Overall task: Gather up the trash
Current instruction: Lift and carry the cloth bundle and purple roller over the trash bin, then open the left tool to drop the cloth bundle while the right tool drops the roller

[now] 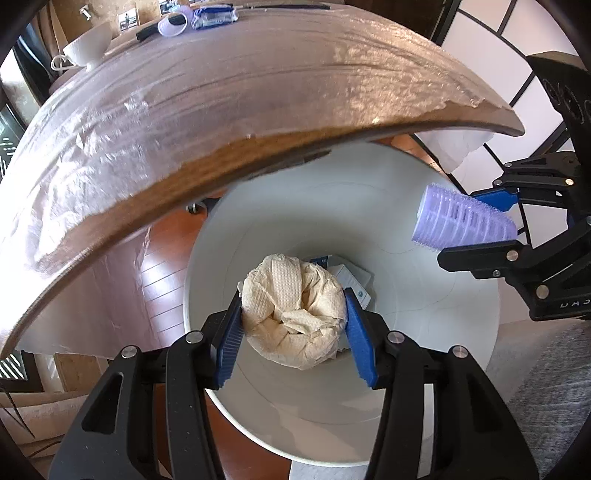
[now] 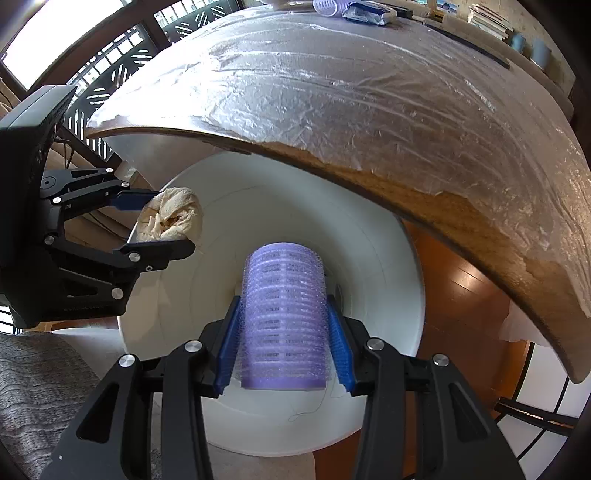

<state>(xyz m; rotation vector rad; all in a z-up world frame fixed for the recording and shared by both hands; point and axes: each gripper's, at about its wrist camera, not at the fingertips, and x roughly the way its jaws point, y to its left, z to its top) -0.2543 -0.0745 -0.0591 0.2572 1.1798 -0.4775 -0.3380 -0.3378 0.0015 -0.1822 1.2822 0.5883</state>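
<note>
The wad of crumpled paper towel (image 1: 295, 314) hides most of the floor of the white bin (image 1: 406, 332); only corners of white cartons (image 1: 352, 280) show behind it, print too small to read. The table edge (image 1: 221, 158) covers the bin's far rim. In the right wrist view, the purple hair roller (image 2: 284, 321) masks the bin bottom. Far tabletop items, including a blue packet (image 2: 365, 12), are cut off by the frame edge.
</note>
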